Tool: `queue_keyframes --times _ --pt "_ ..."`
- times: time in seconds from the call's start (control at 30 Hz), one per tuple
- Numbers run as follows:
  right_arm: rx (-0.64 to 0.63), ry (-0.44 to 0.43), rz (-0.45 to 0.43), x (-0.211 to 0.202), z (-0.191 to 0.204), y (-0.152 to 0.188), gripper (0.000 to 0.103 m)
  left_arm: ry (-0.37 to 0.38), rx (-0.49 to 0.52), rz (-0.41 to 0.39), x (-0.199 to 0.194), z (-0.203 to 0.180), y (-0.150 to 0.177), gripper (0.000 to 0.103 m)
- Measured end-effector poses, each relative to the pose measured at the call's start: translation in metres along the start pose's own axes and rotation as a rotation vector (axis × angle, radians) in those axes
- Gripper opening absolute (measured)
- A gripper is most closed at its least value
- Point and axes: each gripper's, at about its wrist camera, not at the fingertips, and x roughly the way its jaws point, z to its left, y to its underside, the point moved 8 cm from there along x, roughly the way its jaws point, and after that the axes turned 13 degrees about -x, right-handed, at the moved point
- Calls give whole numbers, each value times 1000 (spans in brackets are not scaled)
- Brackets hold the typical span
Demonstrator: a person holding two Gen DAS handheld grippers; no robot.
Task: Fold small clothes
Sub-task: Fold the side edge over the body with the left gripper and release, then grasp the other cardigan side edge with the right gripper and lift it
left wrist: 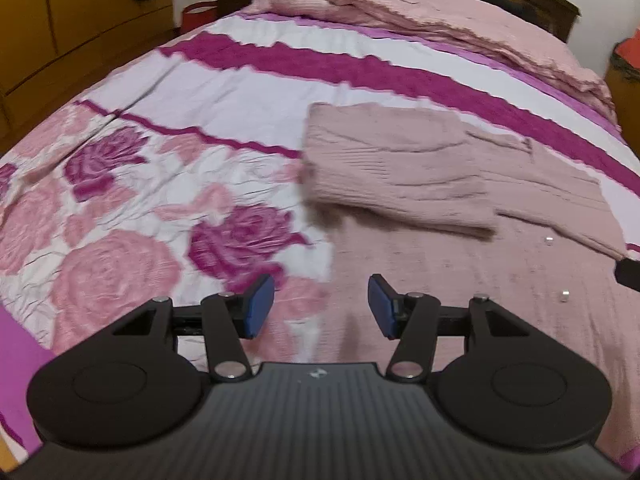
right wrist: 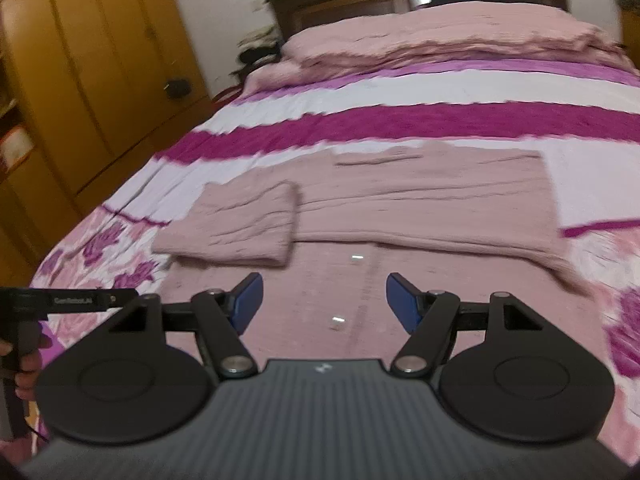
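A ribbed pink garment (right wrist: 360, 208), sleeve folded over, lies mid-frame on the floral bed (left wrist: 160, 184); both the left hand-held gripper (left wrist: 321, 306) and right hand-held gripper (right wrist: 324, 302) gape empty.

A bed (right wrist: 440, 120) with a dark wooden headboard (right wrist: 360, 4) at twelve o'clock carries everything. A bedspread (left wrist: 224, 92) covers it, white with magenta stripes across the middle and pink and magenta roses toward seven o'clock. At the head, toward twelve, lies a crumpled pink blanket (right wrist: 440, 36). On the bedspread's near half lies a dusty-pink garment (right wrist: 420, 200) with small pale buttons (right wrist: 338, 322), spread flat; its sleeve (right wrist: 236, 224) is folded over at ten o'clock in the right wrist view.
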Motion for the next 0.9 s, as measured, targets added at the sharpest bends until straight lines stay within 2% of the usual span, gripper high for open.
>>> queue_keyframes --times 0.3,0.5,0.77,0.9 --pt "-179 -104 47 69 80 -24 70 -64 -67 -20 2 50 -4 60" --pt "-310 -129 63 111 127 -32 70 -75 -128 -14 7 73 -3 60" --pt "-361 -156 96 155 160 -37 70 -76 -159 -5 16 86 2 60" --pt "-410 -154 83 168 172 -43 69 -77 -149 -7 18 86 3 60"
